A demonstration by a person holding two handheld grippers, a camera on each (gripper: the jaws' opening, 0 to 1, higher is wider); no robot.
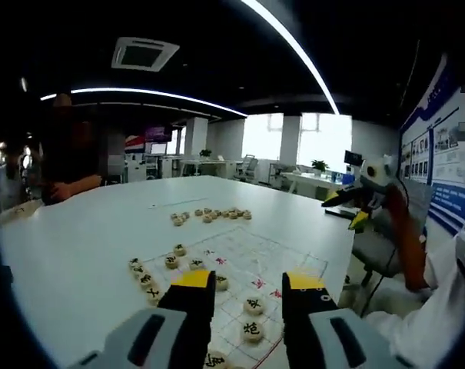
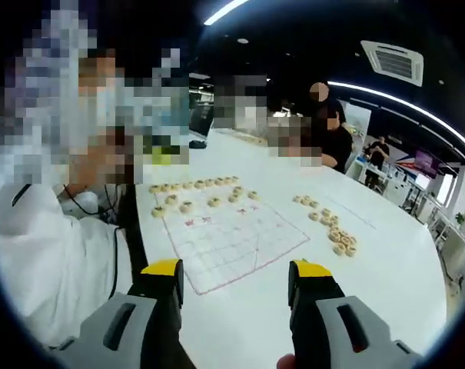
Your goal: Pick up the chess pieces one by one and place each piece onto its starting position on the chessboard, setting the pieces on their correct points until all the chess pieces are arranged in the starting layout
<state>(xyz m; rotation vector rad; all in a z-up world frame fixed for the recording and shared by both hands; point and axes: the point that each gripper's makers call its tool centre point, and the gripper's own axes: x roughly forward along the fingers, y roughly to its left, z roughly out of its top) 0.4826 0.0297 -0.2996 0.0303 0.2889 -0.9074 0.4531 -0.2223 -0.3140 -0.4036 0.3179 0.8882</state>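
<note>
While one row of pieces [image 2: 194, 185] already lines the chessboard [image 2: 228, 238], both tools, left [image 1: 249, 286] and right [image 2: 234, 270], hover wide open and empty; loose pieces [image 2: 333, 227] wait on the tabletop [image 2: 386, 269].

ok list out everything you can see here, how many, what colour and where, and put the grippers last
table: one, white, under everything
chessboard: one, clear sheet with red lines, near the table's edge
placed chess pieces: over a dozen, tan discs, along the board's far side in the right gripper view
loose chess pieces: about a dozen, tan, heaped on the table beside the board
seated people: a few, dark clothes, far side of the table
white sleeve: one, beside the board
left gripper: grey, yellow-tipped, open above the board
right gripper: grey, yellow-tipped, open, empty
</note>
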